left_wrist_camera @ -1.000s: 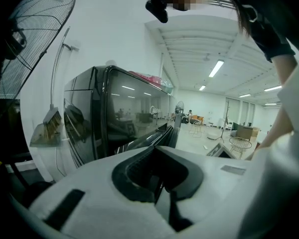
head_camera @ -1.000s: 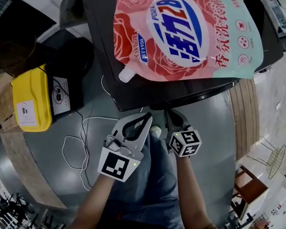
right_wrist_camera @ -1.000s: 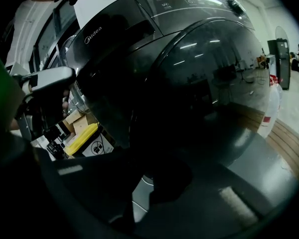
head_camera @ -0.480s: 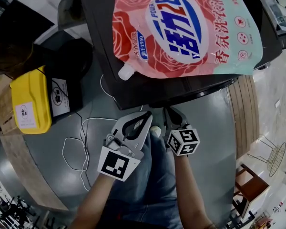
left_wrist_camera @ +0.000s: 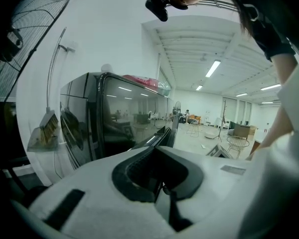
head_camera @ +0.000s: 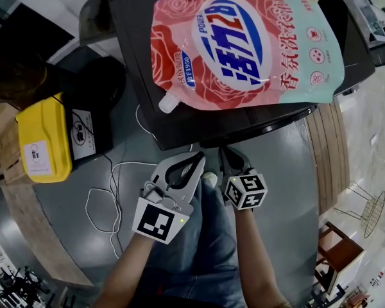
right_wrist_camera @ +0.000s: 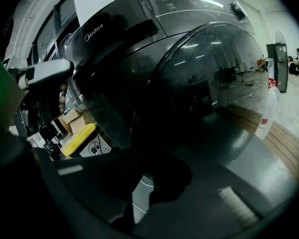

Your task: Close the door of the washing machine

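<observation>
While left gripper [head_camera: 199, 156] and right gripper [head_camera: 224, 151] hover before the washing machine [head_camera: 136, 63], both pairs of fingers [left_wrist_camera: 79, 183] are closed, empty.

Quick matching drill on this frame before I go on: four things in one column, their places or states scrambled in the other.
Things:
1. pouch
2. yellow box
3. cable
4. left gripper

Places or states:
A. looped loose on the floor
B. lying on top of the washer
C. on the floor, left of the washer in the head view
D. jaws shut, empty, near the washer's front edge

Pairs: 1-B, 2-C, 3-A, 4-D
</observation>
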`<control>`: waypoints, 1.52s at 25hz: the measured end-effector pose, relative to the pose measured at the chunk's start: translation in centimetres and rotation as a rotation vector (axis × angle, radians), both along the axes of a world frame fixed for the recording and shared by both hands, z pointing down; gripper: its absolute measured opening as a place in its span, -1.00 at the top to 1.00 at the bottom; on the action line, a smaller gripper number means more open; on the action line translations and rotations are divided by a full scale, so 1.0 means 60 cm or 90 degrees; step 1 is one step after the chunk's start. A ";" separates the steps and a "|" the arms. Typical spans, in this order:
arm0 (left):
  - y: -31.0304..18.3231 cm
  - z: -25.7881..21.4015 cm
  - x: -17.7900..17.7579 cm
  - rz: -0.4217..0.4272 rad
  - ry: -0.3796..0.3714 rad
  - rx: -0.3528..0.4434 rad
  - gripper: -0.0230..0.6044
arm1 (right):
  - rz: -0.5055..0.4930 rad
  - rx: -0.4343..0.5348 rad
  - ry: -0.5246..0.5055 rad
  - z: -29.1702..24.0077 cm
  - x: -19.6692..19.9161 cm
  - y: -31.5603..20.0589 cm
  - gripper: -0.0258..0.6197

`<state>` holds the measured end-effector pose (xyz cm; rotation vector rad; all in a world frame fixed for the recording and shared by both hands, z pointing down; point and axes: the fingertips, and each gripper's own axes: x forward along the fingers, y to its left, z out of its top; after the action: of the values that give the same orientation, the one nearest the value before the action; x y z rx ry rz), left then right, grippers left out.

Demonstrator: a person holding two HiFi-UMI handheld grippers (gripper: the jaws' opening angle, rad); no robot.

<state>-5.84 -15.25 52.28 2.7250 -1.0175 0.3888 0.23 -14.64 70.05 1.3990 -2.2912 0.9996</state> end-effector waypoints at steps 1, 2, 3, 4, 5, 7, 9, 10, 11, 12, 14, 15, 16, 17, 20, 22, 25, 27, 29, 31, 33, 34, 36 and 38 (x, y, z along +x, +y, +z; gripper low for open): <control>0.000 -0.004 0.002 0.003 -0.003 0.001 0.90 | 0.002 0.001 -0.003 -0.005 0.001 0.000 0.88; 0.000 -0.010 0.004 0.007 -0.005 0.002 0.90 | 0.005 0.004 -0.006 -0.012 0.002 0.000 0.88; 0.000 -0.017 0.008 0.011 -0.006 0.005 0.90 | 0.010 0.008 -0.008 -0.021 0.005 0.000 0.88; 0.000 -0.024 0.011 0.014 -0.007 0.007 0.90 | 0.016 0.013 -0.010 -0.031 0.009 -0.001 0.88; 0.000 -0.033 0.016 0.019 -0.008 0.009 0.90 | 0.022 0.018 -0.011 -0.044 0.014 -0.002 0.88; -0.001 -0.055 0.026 0.026 -0.009 0.014 0.90 | 0.032 0.031 -0.006 -0.074 0.027 -0.004 0.88; -0.007 -0.083 0.037 0.032 -0.005 0.026 0.90 | 0.045 0.054 0.002 -0.114 0.046 -0.010 0.88; -0.011 -0.099 0.042 0.035 -0.004 0.035 0.90 | 0.053 0.068 0.006 -0.138 0.057 -0.014 0.88; -0.016 -0.115 0.047 0.038 -0.004 0.042 0.90 | 0.063 0.083 0.011 -0.162 0.070 -0.018 0.88; -0.021 -0.131 0.053 0.040 -0.003 0.049 0.90 | 0.074 0.098 0.016 -0.187 0.084 -0.022 0.88; -0.031 -0.167 0.065 0.045 -0.001 0.065 0.90 | 0.098 0.127 0.024 -0.241 0.114 -0.027 0.88; -0.036 -0.187 0.072 0.049 0.000 0.077 0.90 | 0.111 0.143 0.029 -0.269 0.130 -0.029 0.88; -0.041 -0.208 0.079 0.054 -0.001 0.091 0.90 | 0.124 0.159 0.033 -0.297 0.146 -0.031 0.88; -0.046 -0.229 0.085 0.059 -0.002 0.105 0.90 | 0.136 0.175 0.037 -0.326 0.161 -0.033 0.88; -0.062 -0.293 0.103 0.070 0.007 0.145 0.90 | 0.164 0.224 0.052 -0.410 0.203 -0.041 0.88; -0.076 -0.335 0.116 0.070 0.023 0.167 0.90 | 0.177 0.260 0.069 -0.465 0.229 -0.048 0.88; -0.091 -0.397 0.135 0.074 0.044 0.200 0.90 | 0.203 0.314 0.089 -0.546 0.268 -0.051 0.88; -0.099 -0.437 0.150 0.079 0.052 0.223 0.90 | 0.226 0.350 0.099 -0.599 0.297 -0.051 0.88; -0.109 -0.477 0.167 0.083 0.062 0.245 0.90 | 0.247 0.387 0.111 -0.654 0.326 -0.052 0.88; -0.117 -0.517 0.186 0.089 0.076 0.268 0.90 | 0.266 0.424 0.122 -0.706 0.353 -0.053 0.88; -0.124 -0.551 0.206 0.096 0.085 0.289 0.90 | 0.286 0.458 0.129 -0.756 0.378 -0.051 0.88; -0.127 -0.566 0.215 0.099 0.085 0.297 0.90 | 0.296 0.475 0.133 -0.779 0.390 -0.048 0.88; -0.134 -0.595 0.234 0.103 0.088 0.315 0.90 | 0.313 0.507 0.141 -0.821 0.410 -0.043 0.88; -0.139 -0.620 0.252 0.106 0.095 0.327 0.90 | 0.326 0.533 0.150 -0.856 0.424 -0.035 0.88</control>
<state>9.28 -23.58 15.10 3.2434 -0.9600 -0.0696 25.68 -16.77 18.70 2.3404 -2.2931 -0.1182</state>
